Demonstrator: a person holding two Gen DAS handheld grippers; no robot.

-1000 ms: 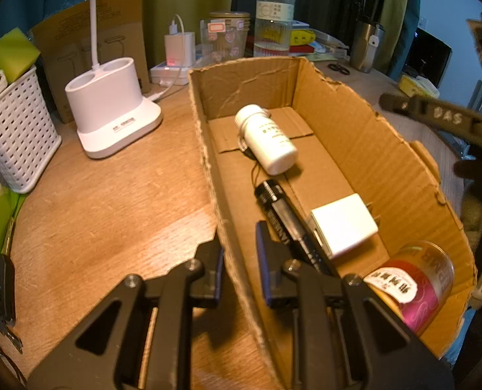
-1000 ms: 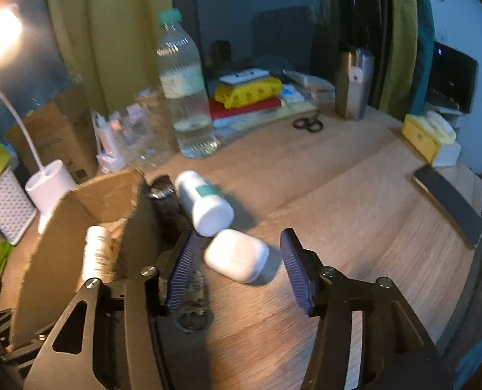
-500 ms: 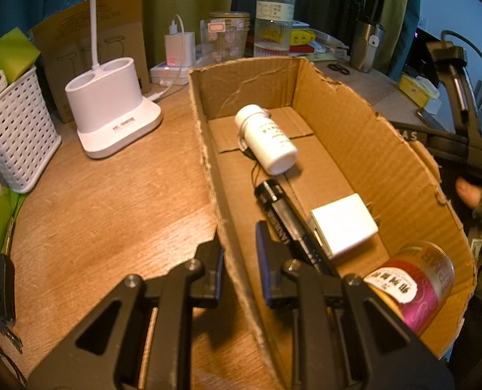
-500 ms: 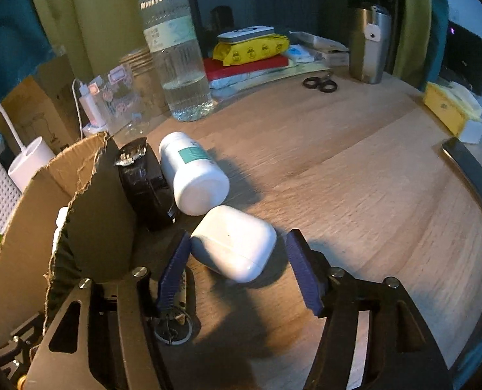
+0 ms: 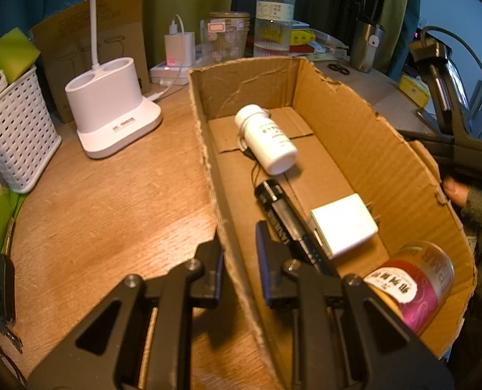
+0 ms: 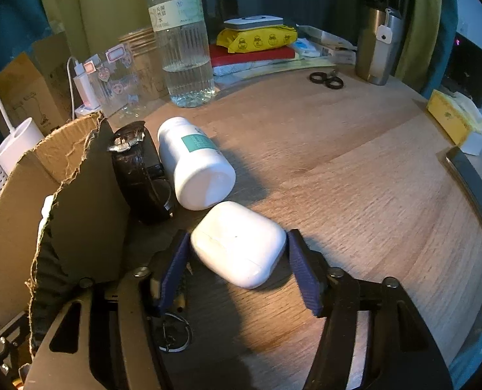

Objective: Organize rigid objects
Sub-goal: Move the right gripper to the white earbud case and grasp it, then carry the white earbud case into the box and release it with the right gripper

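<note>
My left gripper (image 5: pixel 237 260) is shut on the near left wall of a cardboard box (image 5: pixel 208 149). Inside lie a white pill bottle (image 5: pixel 267 144), a black battery-like cylinder (image 5: pixel 283 214), a white charger cube (image 5: pixel 343 226) and a red-labelled can (image 5: pixel 413 282). My right gripper (image 6: pixel 237 260) is open, its blue pads on either side of a white earbud case (image 6: pixel 237 243) on the table, not quite touching. A white bottle with a teal label (image 6: pixel 195 162) and a dark watch (image 6: pixel 140 172) lie just beyond, beside the box wall (image 6: pixel 88 201).
A white lamp base (image 5: pixel 111 107), white basket (image 5: pixel 13 130) and car key (image 5: pixel 2 289) sit left of the box. A water bottle (image 6: pixel 179 39), steel tumbler (image 6: pixel 377 45), scissors (image 6: pixel 325 79), tissue pack (image 6: pixel 452 120) and a key ring (image 6: pixel 172 331) are on the wooden table.
My right gripper has moved forward and down so the earbud case now sits between its pads. The left gripper and the box have not moved.
</note>
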